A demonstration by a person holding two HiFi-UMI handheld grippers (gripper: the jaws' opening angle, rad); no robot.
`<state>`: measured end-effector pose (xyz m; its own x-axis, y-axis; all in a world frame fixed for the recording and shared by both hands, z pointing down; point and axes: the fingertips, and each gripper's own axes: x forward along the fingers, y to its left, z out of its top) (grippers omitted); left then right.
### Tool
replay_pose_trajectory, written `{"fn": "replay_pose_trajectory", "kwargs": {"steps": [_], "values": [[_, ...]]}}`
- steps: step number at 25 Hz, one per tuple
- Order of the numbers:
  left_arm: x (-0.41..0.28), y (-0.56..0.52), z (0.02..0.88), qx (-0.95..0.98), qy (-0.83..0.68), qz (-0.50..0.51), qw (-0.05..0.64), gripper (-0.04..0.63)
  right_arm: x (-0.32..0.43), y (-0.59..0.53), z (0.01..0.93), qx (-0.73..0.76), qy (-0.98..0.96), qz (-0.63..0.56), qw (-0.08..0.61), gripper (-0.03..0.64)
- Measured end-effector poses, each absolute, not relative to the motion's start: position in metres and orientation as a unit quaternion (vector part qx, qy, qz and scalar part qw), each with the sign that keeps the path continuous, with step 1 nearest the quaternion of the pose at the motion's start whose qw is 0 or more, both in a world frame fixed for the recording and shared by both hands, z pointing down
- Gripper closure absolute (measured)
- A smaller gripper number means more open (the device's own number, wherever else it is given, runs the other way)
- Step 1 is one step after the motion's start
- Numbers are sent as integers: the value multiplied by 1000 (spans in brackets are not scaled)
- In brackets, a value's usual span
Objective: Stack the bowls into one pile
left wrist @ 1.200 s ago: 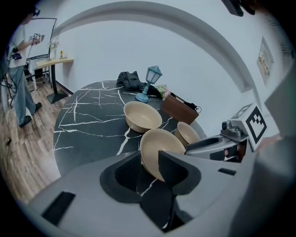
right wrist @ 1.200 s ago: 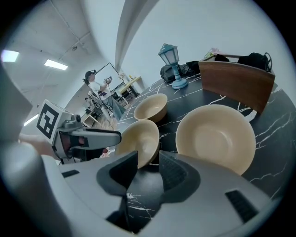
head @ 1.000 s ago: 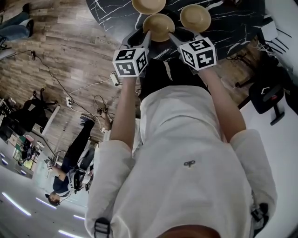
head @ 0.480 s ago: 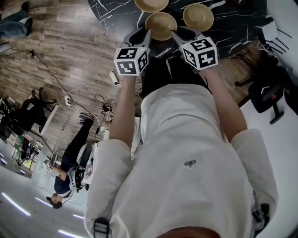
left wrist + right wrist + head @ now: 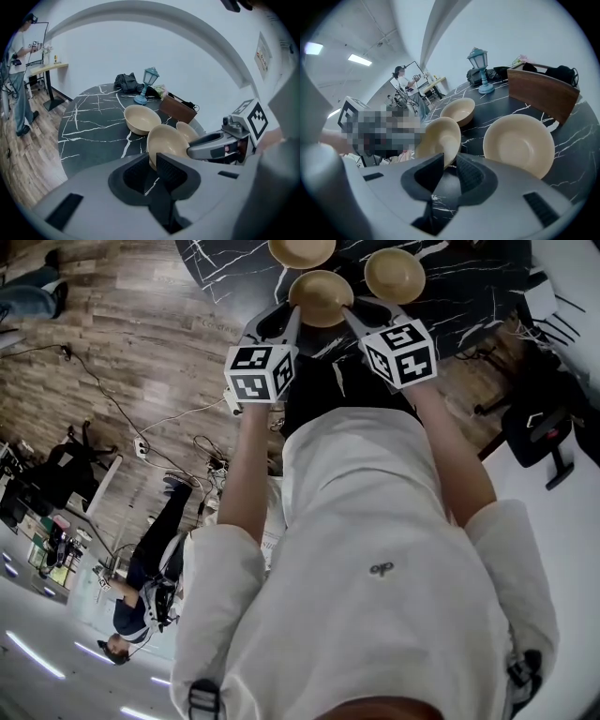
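Observation:
Three beige bowls stand on the black marble table: a near one, a far one and one to the right. My left gripper has the near bowl's left rim between its jaws. My right gripper has the opposite rim between its jaws. Both pairs of jaws have just been closing, and the pads now sit against the rim. The bowl hangs between the two grippers.
At the table's back stand a blue lantern lamp, a brown wooden box and a black bag. The table's near edge lies just below the grippers. Cables and chairs are on the wooden floor to the left.
Both grippers stay at the near bowl's rim, and the three bowls keep their places. The head view has shifted only slightly.

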<state>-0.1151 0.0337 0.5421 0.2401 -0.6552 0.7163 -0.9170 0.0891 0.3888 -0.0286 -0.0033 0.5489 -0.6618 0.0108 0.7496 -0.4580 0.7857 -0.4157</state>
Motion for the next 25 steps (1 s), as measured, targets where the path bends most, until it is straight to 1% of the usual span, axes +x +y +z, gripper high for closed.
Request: {"fn": "replay_pose_trajectory", "kwargs": {"steps": [12,25], "values": [[-104,14,501,682,-592,137,406,560,-12,-13,510,143,-870,307,359,538],[-62,-26,485,734,-543,137,384,569,35,-36,496,238,-857,323,322,546]]}}
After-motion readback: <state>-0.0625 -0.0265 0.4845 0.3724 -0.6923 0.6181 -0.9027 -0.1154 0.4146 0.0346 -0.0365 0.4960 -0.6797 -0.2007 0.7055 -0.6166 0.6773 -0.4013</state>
